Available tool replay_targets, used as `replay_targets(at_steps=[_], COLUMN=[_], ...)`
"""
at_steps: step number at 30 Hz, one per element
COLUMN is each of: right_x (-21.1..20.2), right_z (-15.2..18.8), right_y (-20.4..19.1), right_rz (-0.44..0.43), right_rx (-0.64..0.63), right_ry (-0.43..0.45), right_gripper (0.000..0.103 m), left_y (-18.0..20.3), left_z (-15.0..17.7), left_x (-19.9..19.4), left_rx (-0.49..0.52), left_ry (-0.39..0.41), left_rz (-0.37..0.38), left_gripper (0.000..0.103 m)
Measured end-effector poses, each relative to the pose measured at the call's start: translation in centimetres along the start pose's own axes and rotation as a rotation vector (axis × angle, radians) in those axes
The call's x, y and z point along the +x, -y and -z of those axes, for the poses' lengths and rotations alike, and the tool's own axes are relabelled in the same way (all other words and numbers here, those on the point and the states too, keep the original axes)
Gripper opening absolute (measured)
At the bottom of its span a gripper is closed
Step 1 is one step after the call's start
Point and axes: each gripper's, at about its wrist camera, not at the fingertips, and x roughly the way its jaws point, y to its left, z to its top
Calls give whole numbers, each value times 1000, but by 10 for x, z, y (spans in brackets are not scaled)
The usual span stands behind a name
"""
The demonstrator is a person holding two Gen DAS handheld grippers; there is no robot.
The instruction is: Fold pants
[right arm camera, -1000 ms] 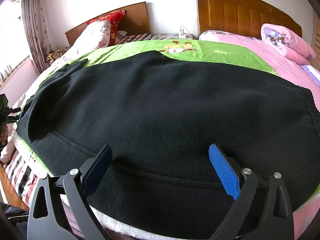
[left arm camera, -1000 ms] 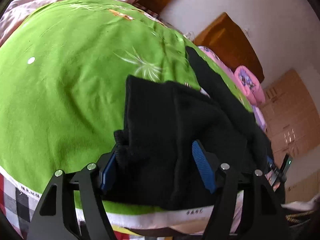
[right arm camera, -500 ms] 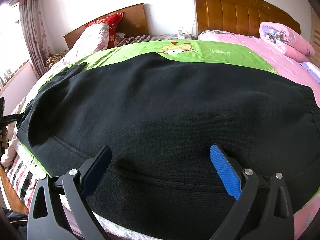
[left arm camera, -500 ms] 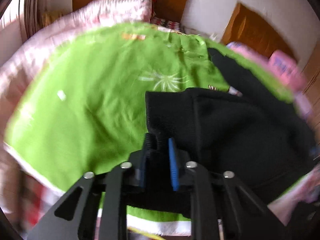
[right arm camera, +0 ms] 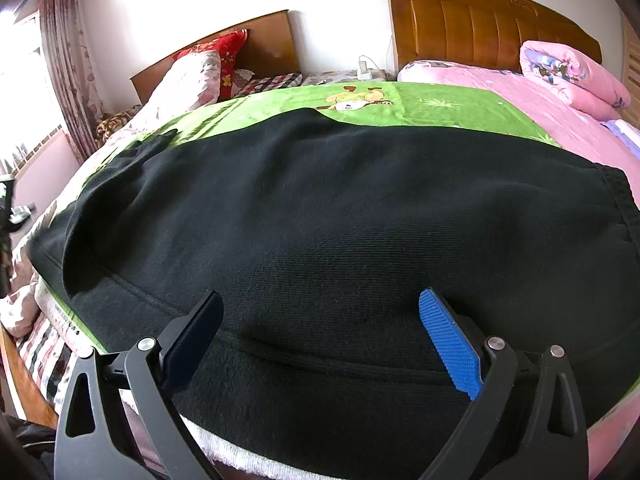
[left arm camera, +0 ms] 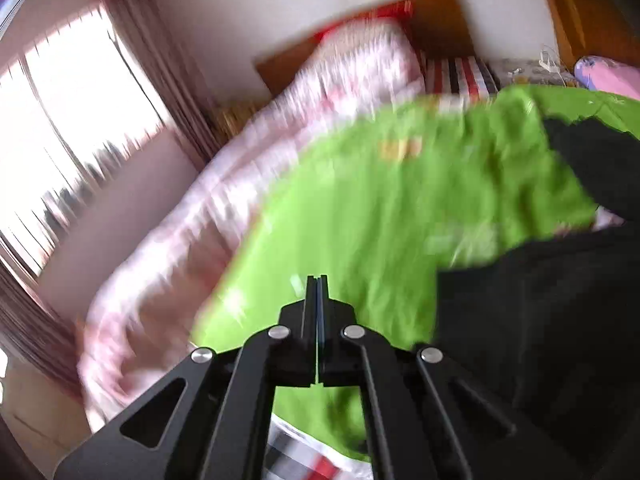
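The black pants (right arm camera: 320, 208) lie spread across the green blanket (right arm camera: 440, 108) on the bed. My right gripper (right arm camera: 320, 332) is open, its fingers low over the near part of the pants and holding nothing. In the blurred left wrist view my left gripper (left arm camera: 317, 292) is shut with nothing between its fingers, above the green blanket (left arm camera: 360, 220). The pants (left arm camera: 540, 320) lie to its right, apart from it.
A pink floral quilt (left arm camera: 240, 168) lies along the bed's left side by a window with curtains (left arm camera: 80, 100). Wooden headboards (right arm camera: 480, 28) and pillows (right arm camera: 208, 68) stand at the back. A pink bed with a folded quilt (right arm camera: 568, 76) is at the right.
My left gripper closed fully, came off the pants' edge and swung left toward the window. My right gripper stayed open over the pants.
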Motion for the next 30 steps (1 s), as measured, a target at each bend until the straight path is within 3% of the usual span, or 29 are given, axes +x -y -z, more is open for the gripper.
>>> replay_targets(at_steps=[3, 4, 6, 7, 8, 9, 12, 15, 17, 19, 21, 23, 25, 27, 30], right_x=[1, 1, 2, 3, 3, 3, 1, -1, -3, -4, -10, -16, -23, -22, 9], right_z=[-1, -2, -2, -1, -1, -1, -2, -4, -4, -5, -9, -17, -36, -63, -117], right_y=[-1, -2, -3, -3, -4, -4, -3, -2, -1, 0, -1, -6, -19, -39, -81], right_rz=[5, 8, 16, 19, 22, 23, 16, 4, -2, -1, -5, -38, -84, -165, -339], right_rx=[4, 5, 1, -1, -3, -5, 8, 26, 32, 38, 45, 31, -9, -53, -117], right_ry=[-4, -5, -6, -6, -7, -8, -5, -2, -1, -2, 8, 30, 60, 83, 47], right_gripper=[96, 96, 96, 96, 96, 96, 96, 96, 96, 96, 96, 96, 96, 96, 96], left_y=[-16, -21, -23, -23, -21, -19, -3, 29, 38, 35, 34, 37, 49, 61, 70], left_z=[17, 22, 24, 21, 17, 14, 0, -12, -12, -11, -8, -8, -10, -9, -7], left_x=[20, 19, 14, 10, 7, 8, 8, 23, 41, 52, 51, 39, 24, 12, 6], left_rx=[-92, -119, -162, -179, -194, -202, -220, -166, -154, -204, -191, -154, -52, 12, 39], left_ry=[-58, -54, -39, -23, -7, -3, -3, -121, -150, -163, -158, -141, -100, -61, -28], left_rz=[49, 125, 222, 292, 368, 401, 435, 410, 409, 455, 486, 505, 398, 353, 292], left_gripper=[0, 2, 31, 65, 84, 84, 83, 84, 85, 84, 70, 23, 6, 5, 5])
